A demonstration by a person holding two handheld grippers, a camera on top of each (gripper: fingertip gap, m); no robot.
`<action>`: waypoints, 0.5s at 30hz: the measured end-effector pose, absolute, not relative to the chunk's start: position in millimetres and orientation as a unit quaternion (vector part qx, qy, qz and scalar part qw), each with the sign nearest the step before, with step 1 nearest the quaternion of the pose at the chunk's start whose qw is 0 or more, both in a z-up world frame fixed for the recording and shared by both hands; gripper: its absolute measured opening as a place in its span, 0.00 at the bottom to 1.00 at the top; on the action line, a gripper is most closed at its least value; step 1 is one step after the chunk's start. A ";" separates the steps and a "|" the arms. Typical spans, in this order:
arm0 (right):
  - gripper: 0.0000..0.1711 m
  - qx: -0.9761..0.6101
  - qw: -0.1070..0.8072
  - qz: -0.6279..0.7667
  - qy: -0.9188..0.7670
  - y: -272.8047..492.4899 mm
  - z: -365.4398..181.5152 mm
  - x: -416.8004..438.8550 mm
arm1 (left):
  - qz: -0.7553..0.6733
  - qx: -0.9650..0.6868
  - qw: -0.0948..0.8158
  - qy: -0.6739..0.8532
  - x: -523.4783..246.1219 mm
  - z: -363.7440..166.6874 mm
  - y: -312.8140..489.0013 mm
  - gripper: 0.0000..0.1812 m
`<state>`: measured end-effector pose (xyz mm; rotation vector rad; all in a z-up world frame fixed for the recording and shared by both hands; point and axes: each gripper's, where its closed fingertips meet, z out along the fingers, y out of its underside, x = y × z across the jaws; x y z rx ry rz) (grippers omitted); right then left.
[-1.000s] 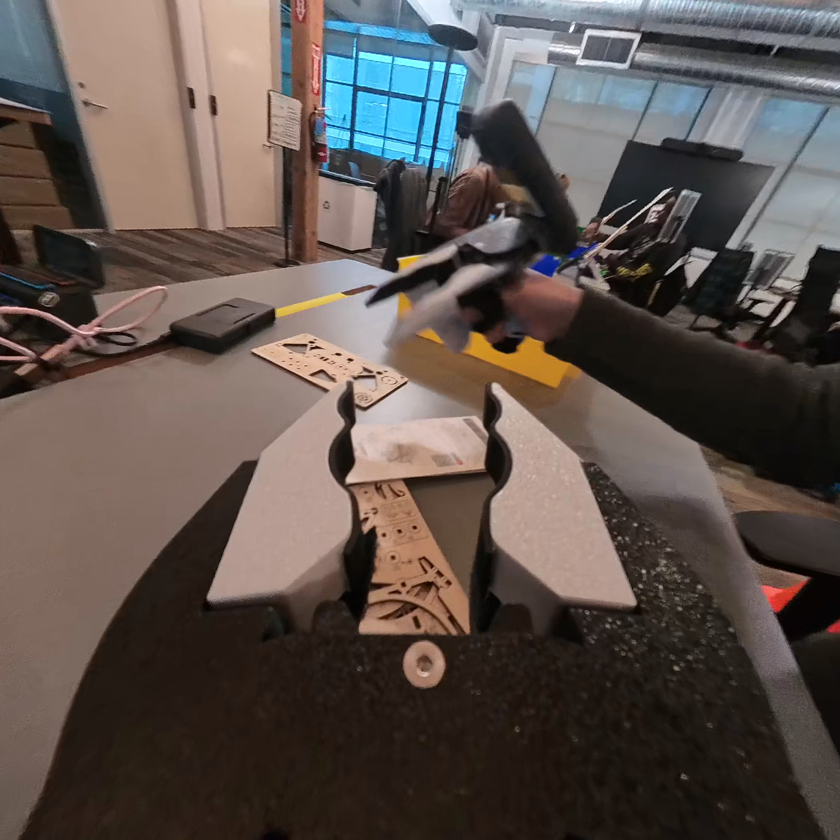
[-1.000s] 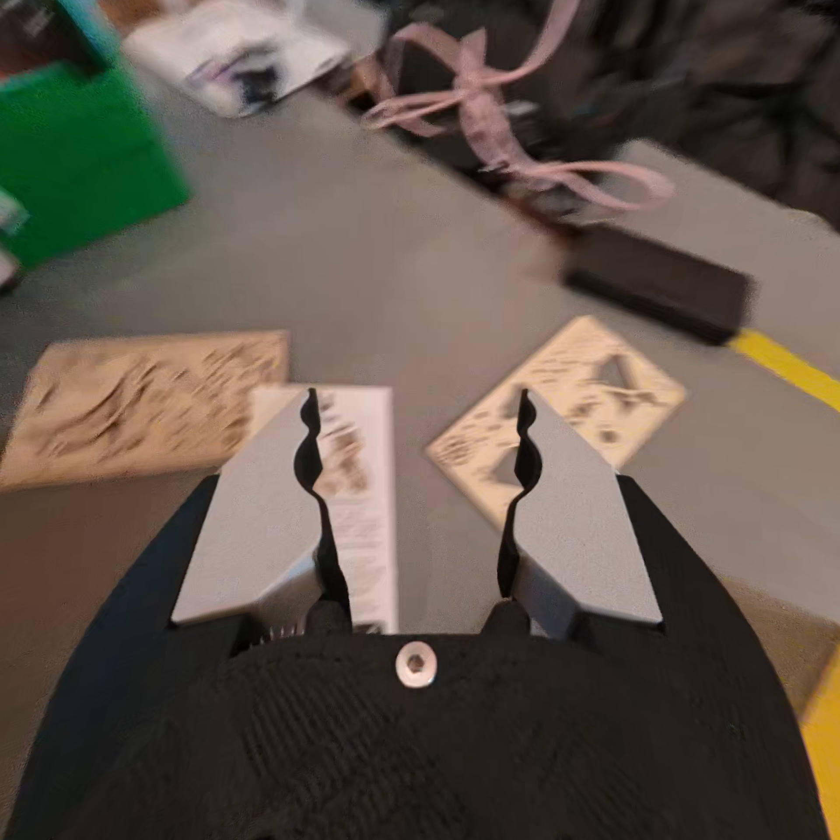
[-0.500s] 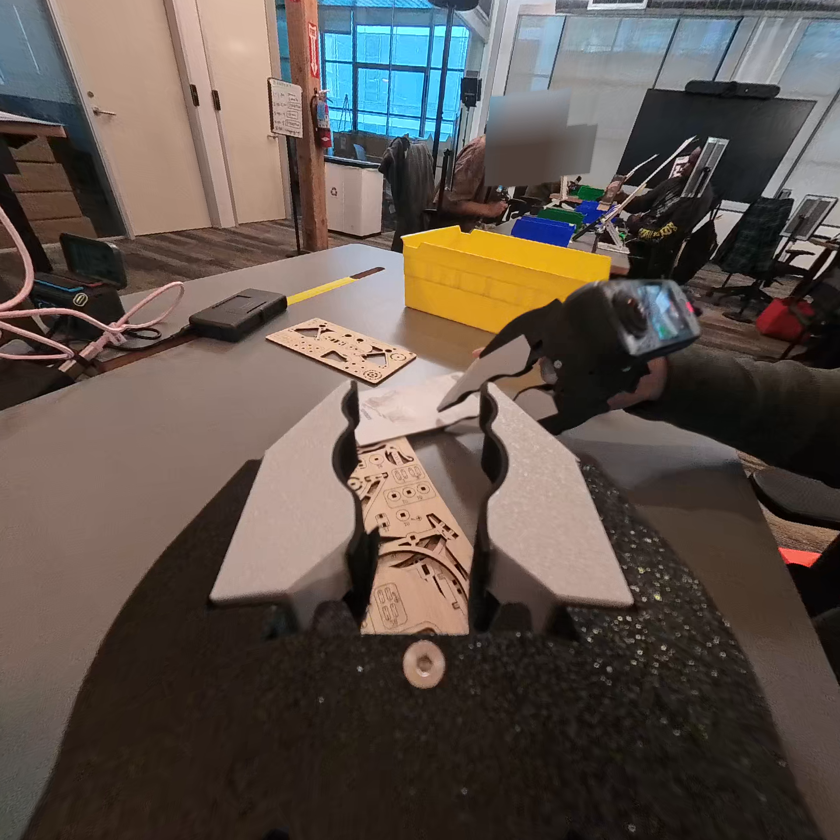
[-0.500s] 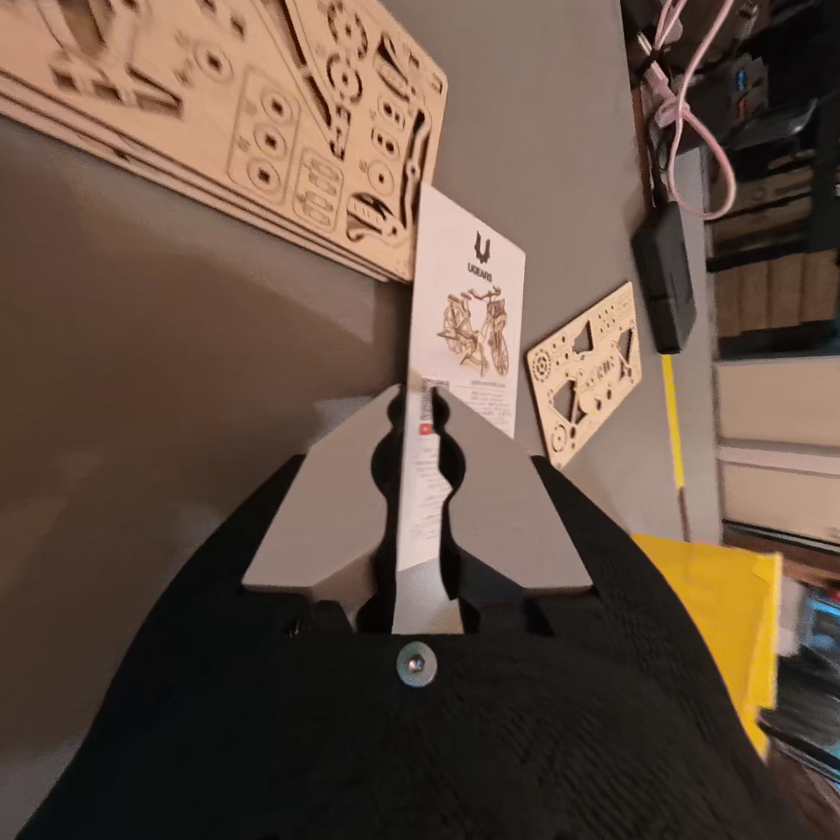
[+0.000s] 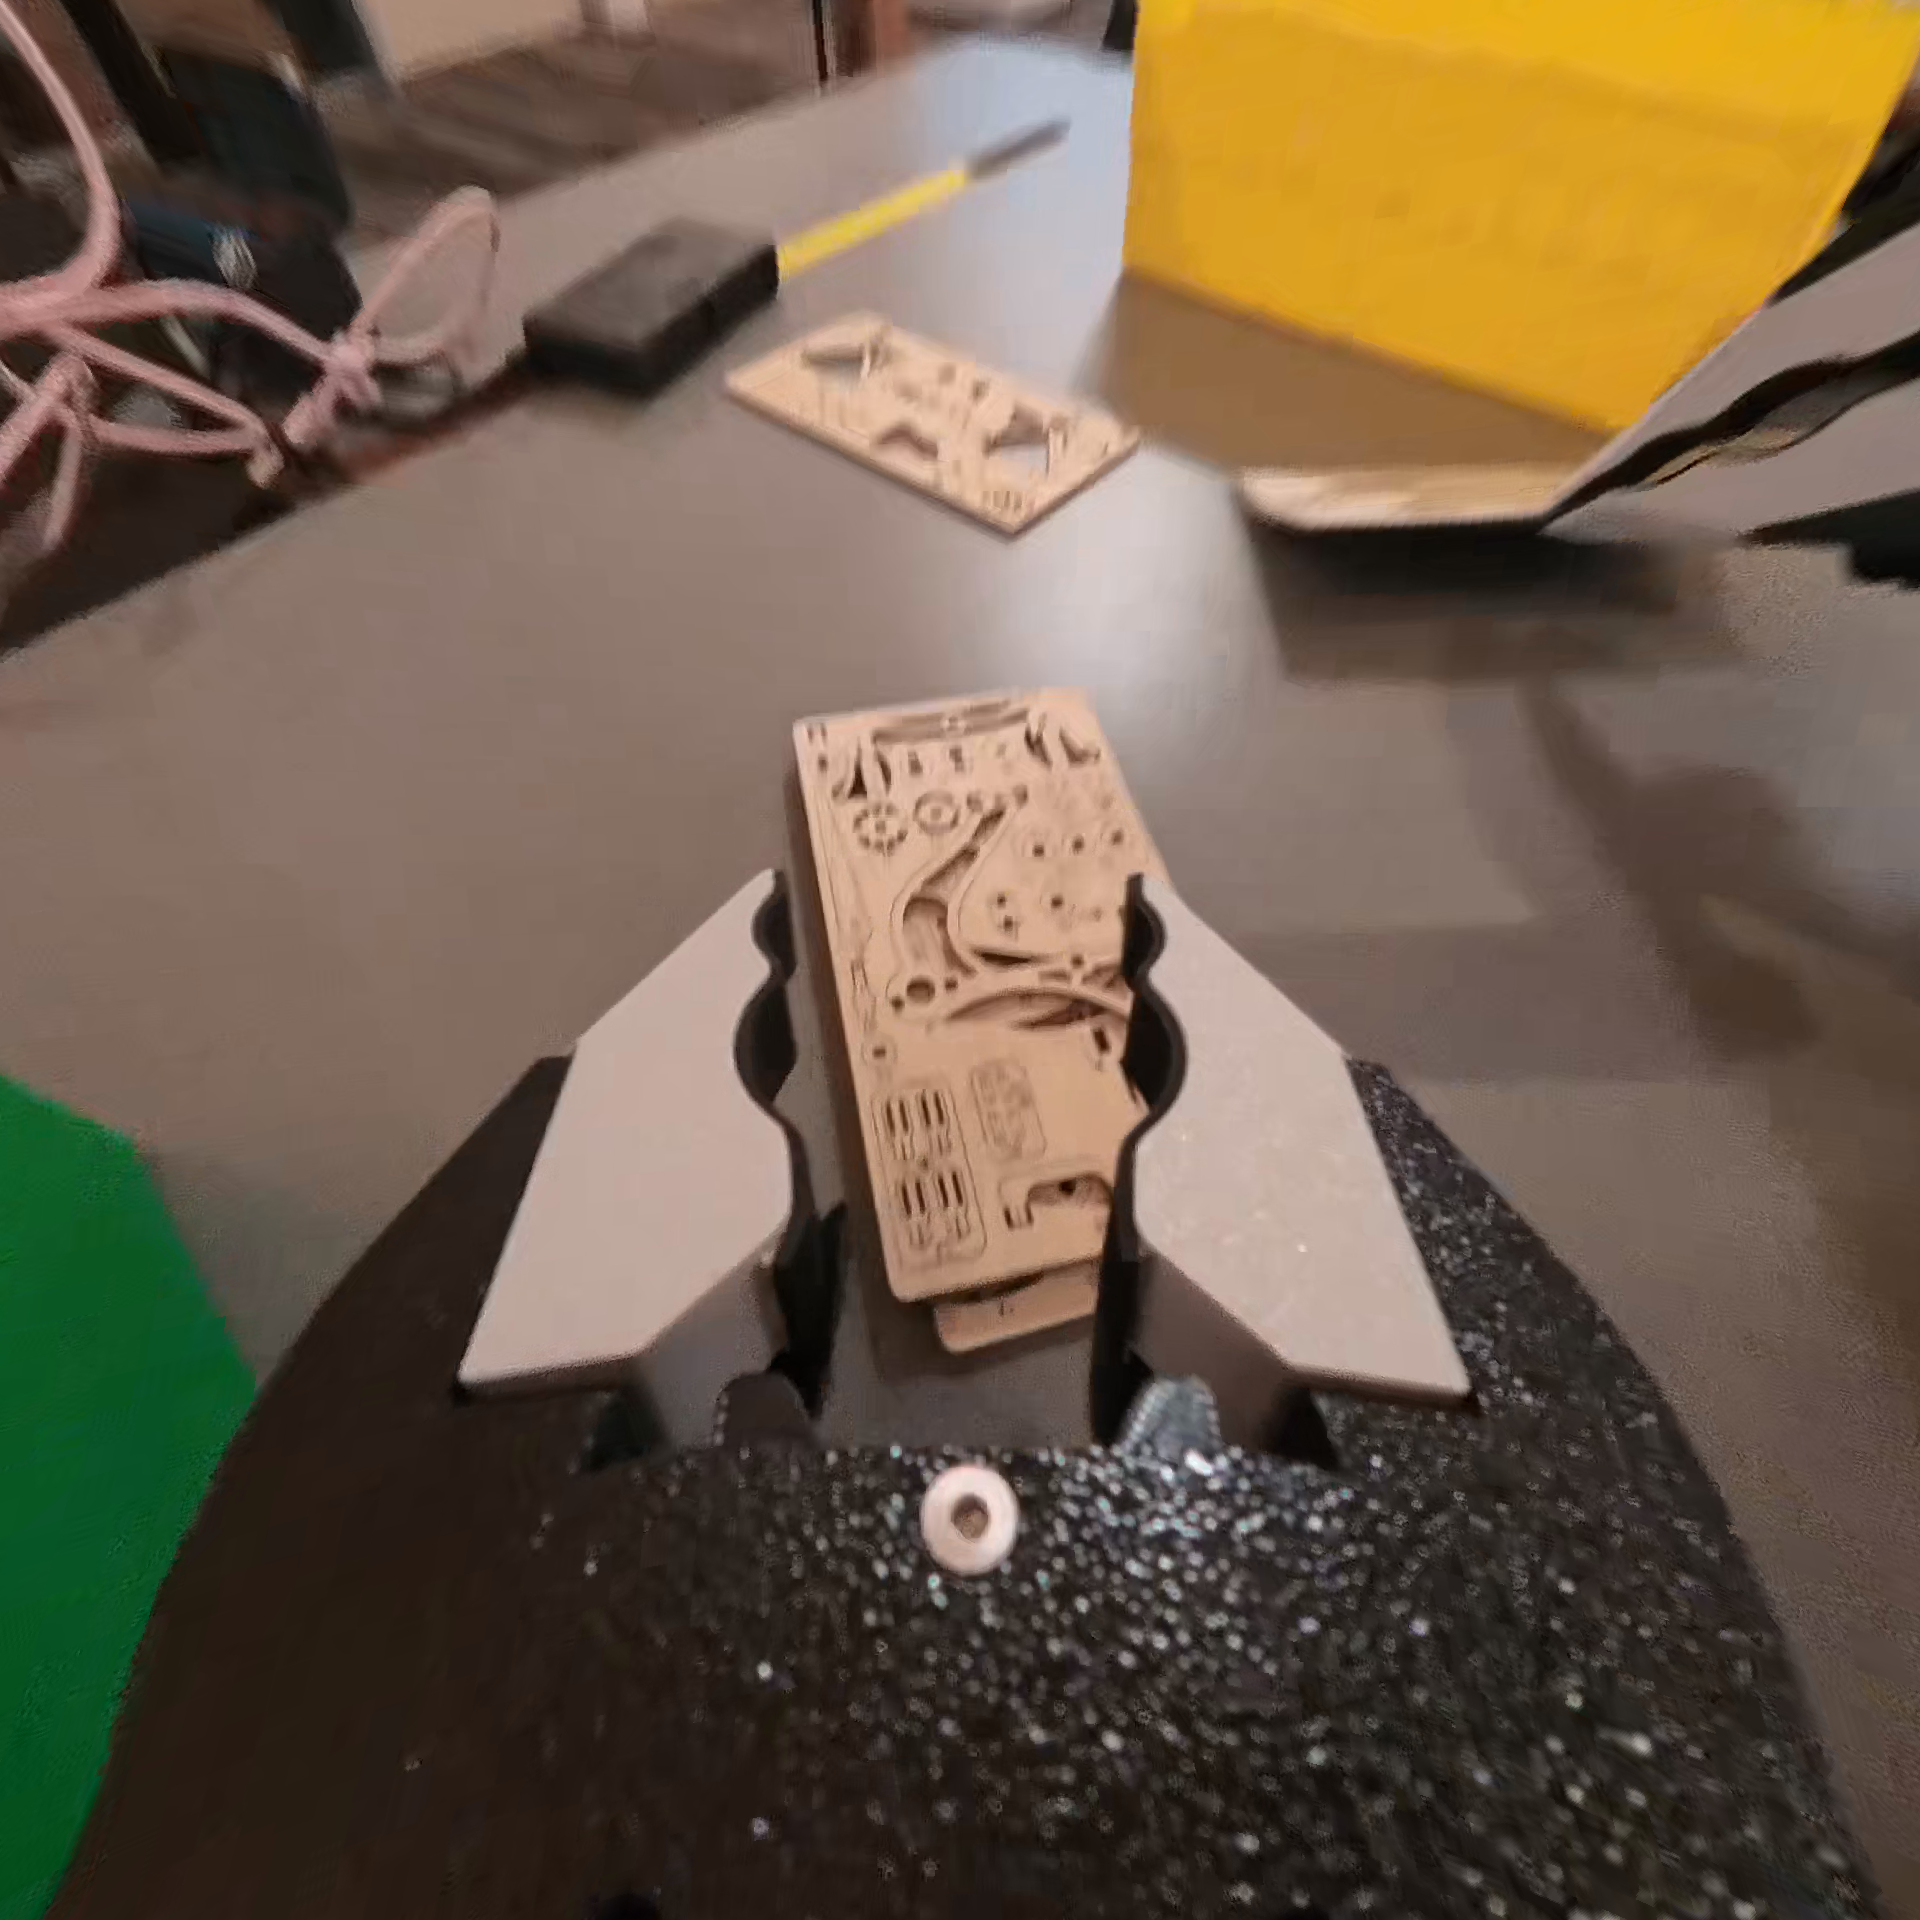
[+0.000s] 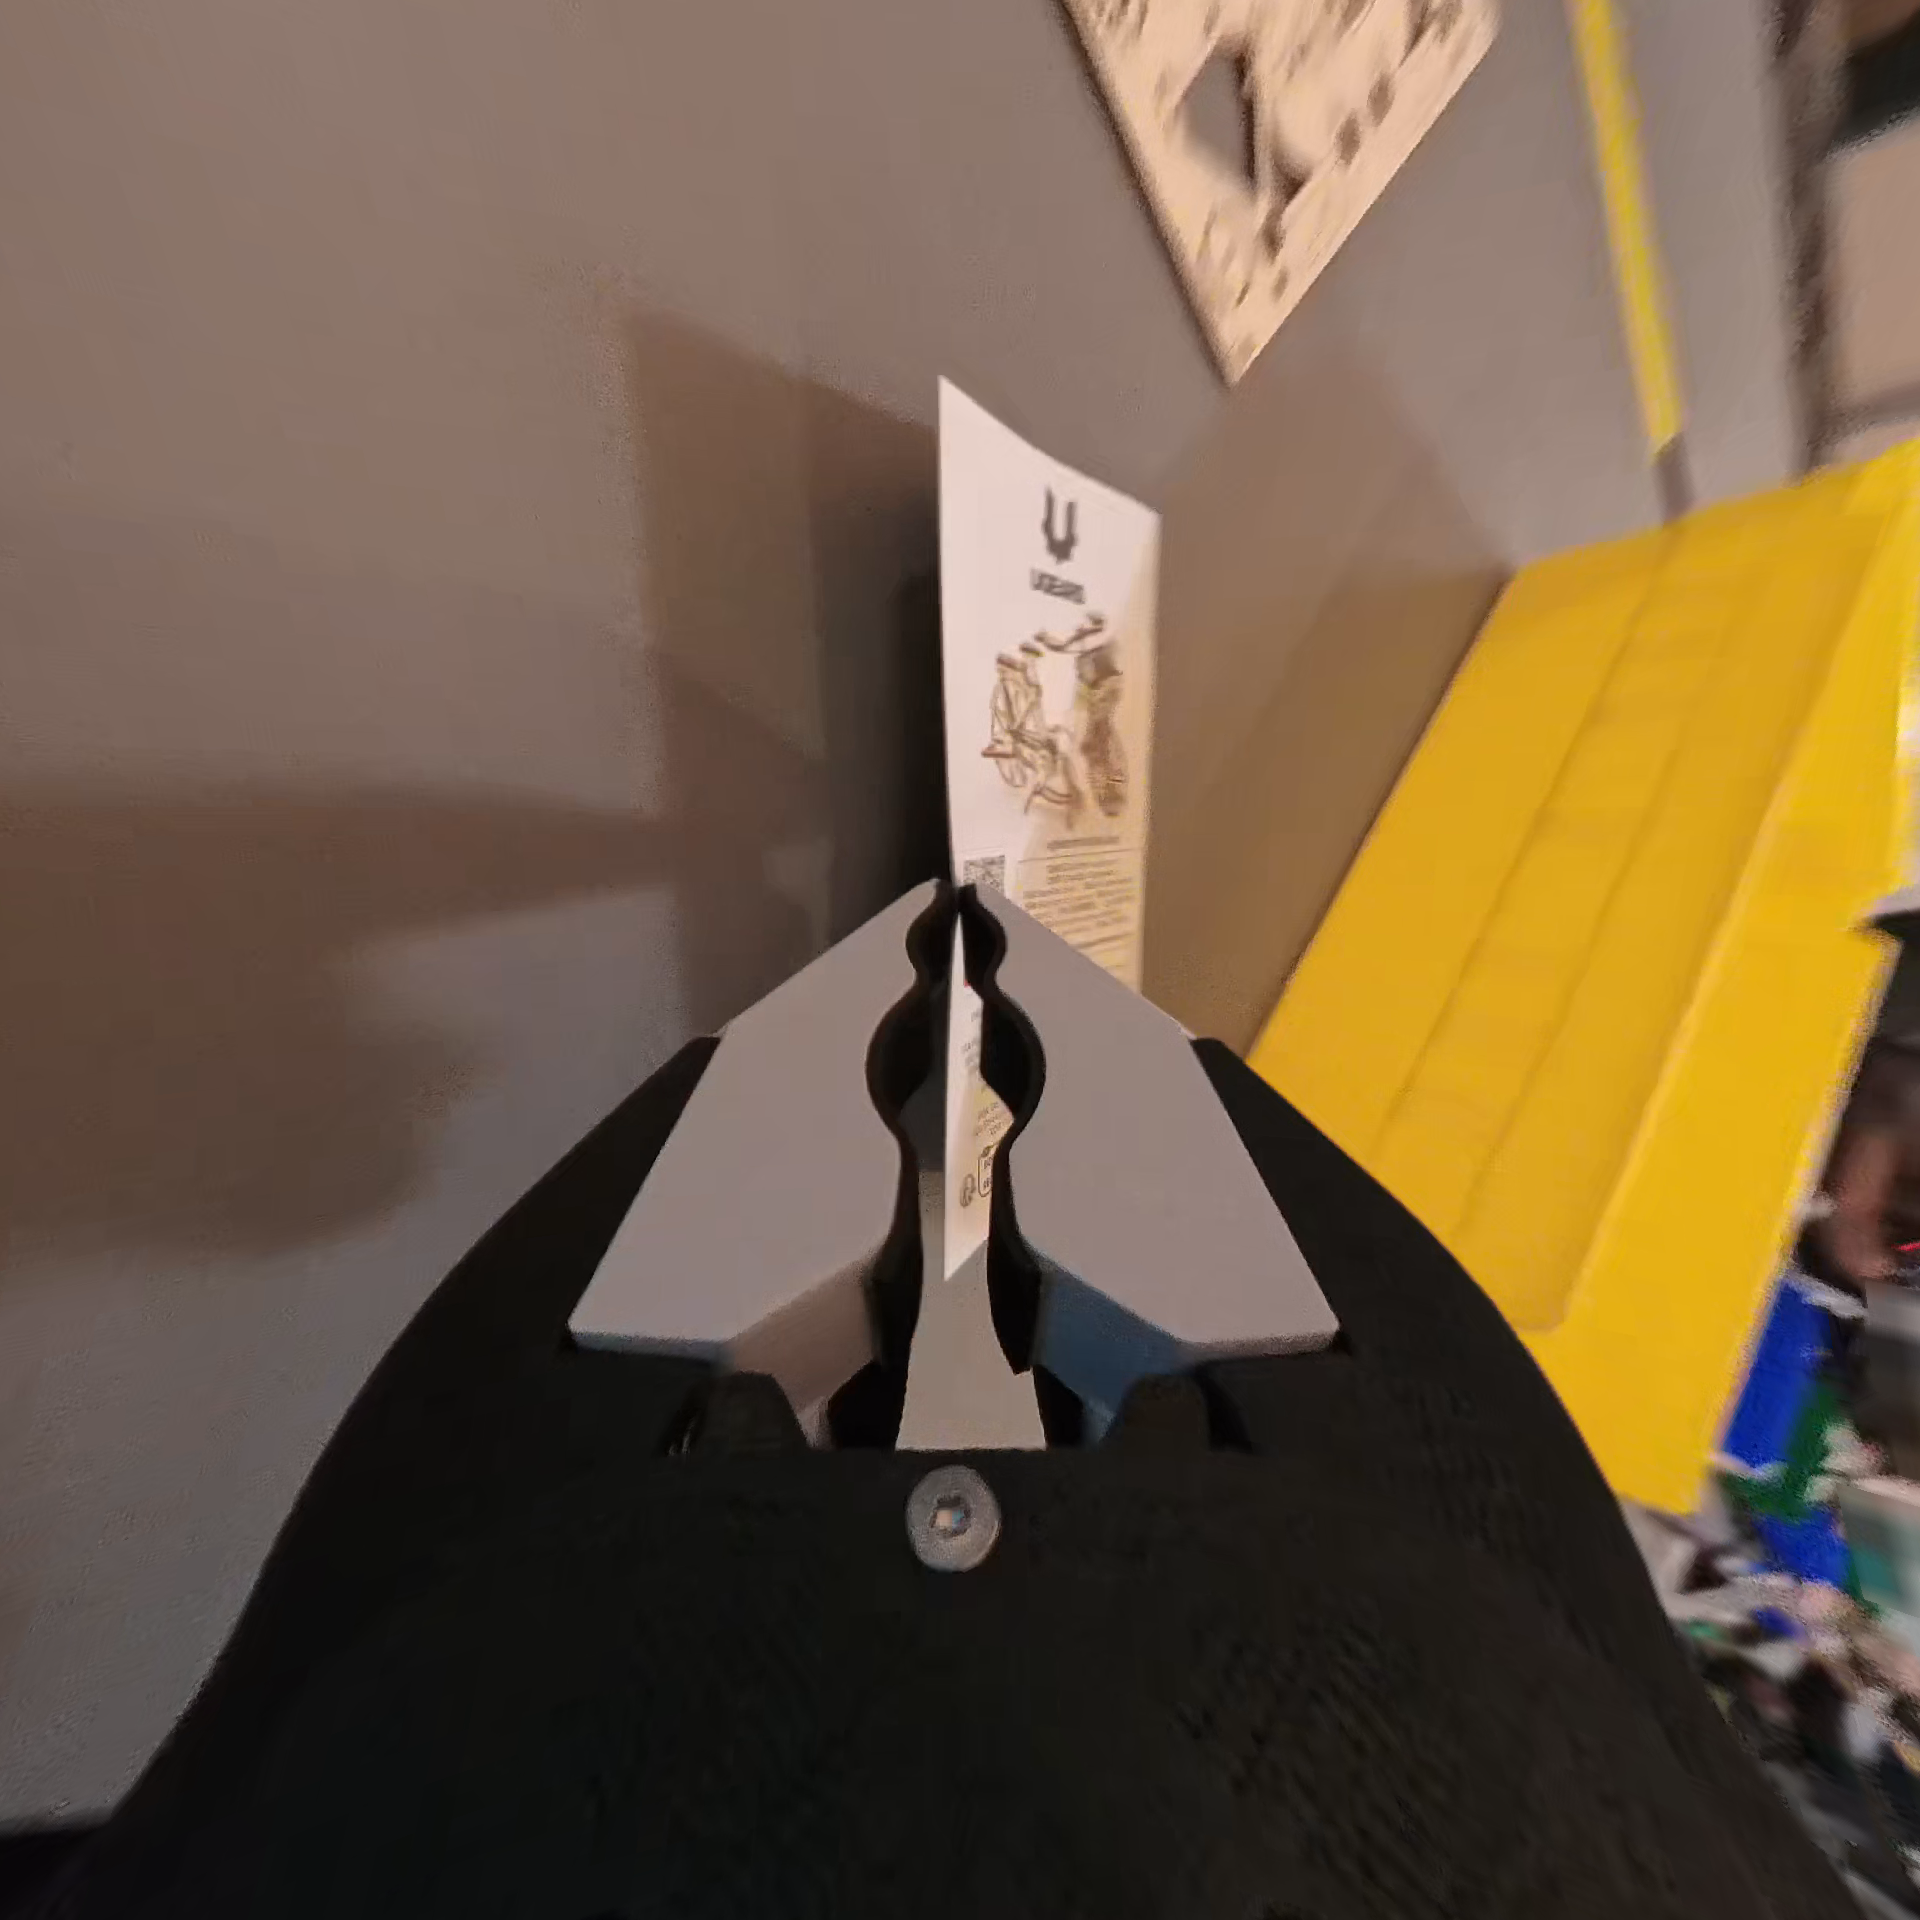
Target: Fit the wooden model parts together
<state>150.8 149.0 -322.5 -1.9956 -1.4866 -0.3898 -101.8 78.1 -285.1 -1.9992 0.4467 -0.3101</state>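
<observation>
A stack of laser-cut wooden sheets (image 5: 935, 997) lies on the grey table (image 5: 416, 748). My left gripper (image 5: 956, 885) is open, its jaws standing to either side of the stack's near half. A single wooden sheet (image 5: 935, 416) lies farther back; it also shows blurred in the right wrist view (image 6: 1278, 135). My right gripper (image 6: 956, 904) is shut on a white printed leaflet (image 6: 1044, 707) and holds it edge-on above the table. In the left wrist view the right gripper (image 5: 1714, 436) is at the right edge with the leaflet (image 5: 1392, 499) in it.
A yellow bin (image 5: 1455, 177) stands at the back right, close to the leaflet (image 6: 1558, 935). A black box (image 5: 655, 296), a yellow tape strip (image 5: 883, 213) and pink cables (image 5: 208, 343) lie at the back left. A green object (image 5: 83, 1351) is at the near left. There is about 25 centimetres between the tips of the two grippers.
My right gripper has shut on the leaflet, lifted it off the wooden stack and carried it right towards the yellow bin. My left gripper has tipped down over the uncovered stack.
</observation>
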 end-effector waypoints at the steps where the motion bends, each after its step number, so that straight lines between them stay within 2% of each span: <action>1: 0.00 -0.771 0.287 -0.130 -0.554 141.3 -327.6 154.8 | -0.125 -0.842 0.490 0.188 -101.8 -293.6 76.2 0.35; 3: 0.05 -0.781 0.274 -0.108 -0.550 132.3 -328.4 155.5 | -0.124 -0.857 0.464 0.188 -100.0 -305.2 73.2 0.40; 5: 0.21 -0.766 0.288 -0.062 -0.572 123.9 -317.9 140.6 | -0.122 -0.866 0.446 0.191 -97.7 -311.5 70.6 0.47; 8: 0.51 -0.674 0.305 0.062 -0.670 99.7 -298.0 90.2 | -0.133 -0.878 0.414 0.200 -89.6 -320.4 63.8 0.58; 10: 0.54 -0.583 0.307 0.087 -0.747 92.7 -289.8 60.4 | -0.145 -0.886 0.387 0.210 -79.0 -327.3 56.6 0.63; 15: 0.54 -0.458 0.269 0.173 -0.830 88.7 -280.1 -14.7 | -0.091 -0.892 0.379 0.230 -73.9 -338.3 56.8 0.60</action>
